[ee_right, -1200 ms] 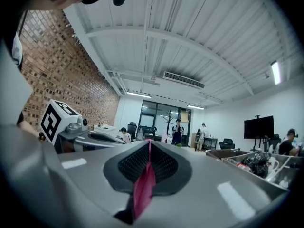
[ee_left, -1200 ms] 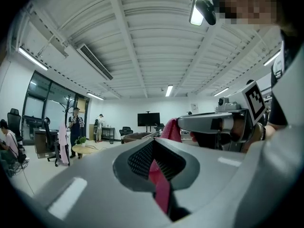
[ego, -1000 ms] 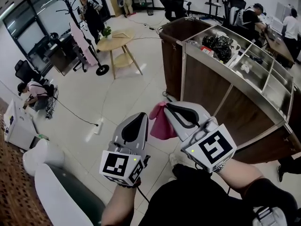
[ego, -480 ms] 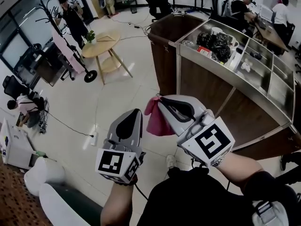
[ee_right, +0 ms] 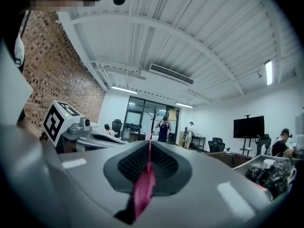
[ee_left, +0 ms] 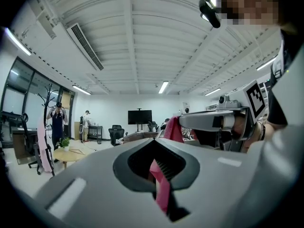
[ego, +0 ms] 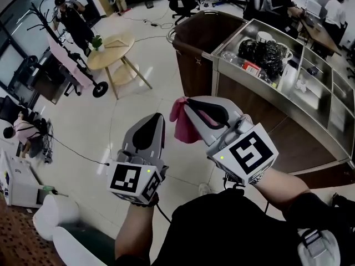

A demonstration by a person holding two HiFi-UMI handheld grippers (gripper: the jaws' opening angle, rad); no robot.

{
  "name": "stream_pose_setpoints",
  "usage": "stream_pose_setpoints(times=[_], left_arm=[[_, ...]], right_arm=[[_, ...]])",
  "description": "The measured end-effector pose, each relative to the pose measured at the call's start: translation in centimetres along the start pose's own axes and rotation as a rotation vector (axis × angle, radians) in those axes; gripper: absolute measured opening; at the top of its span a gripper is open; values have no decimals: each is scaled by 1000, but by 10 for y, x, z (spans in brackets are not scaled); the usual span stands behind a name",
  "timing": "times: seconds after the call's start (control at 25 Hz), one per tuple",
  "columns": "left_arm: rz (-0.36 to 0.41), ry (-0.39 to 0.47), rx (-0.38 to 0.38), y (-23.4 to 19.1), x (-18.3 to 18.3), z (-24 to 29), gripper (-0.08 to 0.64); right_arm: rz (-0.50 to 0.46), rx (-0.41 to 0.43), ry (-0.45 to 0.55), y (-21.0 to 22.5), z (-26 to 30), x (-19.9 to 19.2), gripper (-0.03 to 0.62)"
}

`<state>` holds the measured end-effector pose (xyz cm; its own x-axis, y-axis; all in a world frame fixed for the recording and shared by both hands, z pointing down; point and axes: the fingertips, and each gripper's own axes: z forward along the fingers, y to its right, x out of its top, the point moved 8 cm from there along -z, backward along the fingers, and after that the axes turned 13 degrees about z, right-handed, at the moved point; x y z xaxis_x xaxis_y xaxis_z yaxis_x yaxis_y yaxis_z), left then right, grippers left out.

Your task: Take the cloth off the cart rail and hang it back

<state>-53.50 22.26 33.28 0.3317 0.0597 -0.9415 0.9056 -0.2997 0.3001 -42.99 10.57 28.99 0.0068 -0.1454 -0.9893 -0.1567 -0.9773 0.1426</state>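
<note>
A pink cloth (ego: 186, 127) hangs bunched between my two grippers, held up in front of the person's chest. The right gripper (ego: 186, 102) is shut on its upper edge; a pink fold (ee_right: 142, 186) shows pinched between its jaws in the right gripper view. The left gripper (ego: 157, 118) sits close beside it on the left and is also shut on the cloth (ee_left: 161, 189), a thin strip running through its jaws. The brown cart (ego: 249, 93) with its steel rail (ego: 191, 29) stands ahead and to the right, apart from both grippers.
Black bags (ego: 266, 51) and small items lie in the cart's steel top compartments. A round wooden table (ego: 111, 51) and a coat rack with a pink garment (ego: 61, 54) stand at the left. People and office chairs occupy the far end. A white seat (ego: 55, 215) is at lower left.
Both grippers keep their hold on the cloth and sit slightly higher in the head view. The cart and round table have shifted in the frame as the head turned.
</note>
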Motion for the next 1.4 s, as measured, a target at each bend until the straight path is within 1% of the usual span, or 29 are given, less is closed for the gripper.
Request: stream_pose_setpoints(times=[0.12, 0.28, 0.6, 0.76, 0.8, 0.92, 0.96, 1.0, 1.24, 1.32, 1.4], left_arm=[[-1, -6, -12, -12, -15, 16, 3], [-7, -4, -28, -29, -24, 36, 3], [-17, 19, -107, -81, -44, 71, 3], [-24, 37, -147, -128, -51, 76, 3], [-25, 42, -158, -141, -53, 77, 3], [-27, 53, -199, -179, -63, 86, 3], [-28, 55, -214, -192, -67, 89, 3], [-29, 57, -230, -204, -72, 92, 3], [-39, 77, -314, -279, -91, 105, 3], [-50, 90, -341, -314, -92, 102, 3], [-66, 106, -365, -345, -97, 92, 3]], right_arm=[[-5, -4, -4, 14, 18, -6, 11], [1, -19, -3, 26, 38, -6, 11], [7, -92, 7, 42, 90, -4, 11], [5, -146, 6, 35, 131, 2, 11], [-11, -159, 14, 35, 143, 4, 11], [-138, -181, 86, 41, 181, 9, 11], [-153, -192, 97, 42, 194, 9, 11], [-152, -207, 98, 42, 207, 9, 11], [-65, -311, 61, 30, 280, 11, 11], [-53, -342, 48, 16, 314, 19, 11], [-22, -374, 29, -4, 345, 19, 11]])
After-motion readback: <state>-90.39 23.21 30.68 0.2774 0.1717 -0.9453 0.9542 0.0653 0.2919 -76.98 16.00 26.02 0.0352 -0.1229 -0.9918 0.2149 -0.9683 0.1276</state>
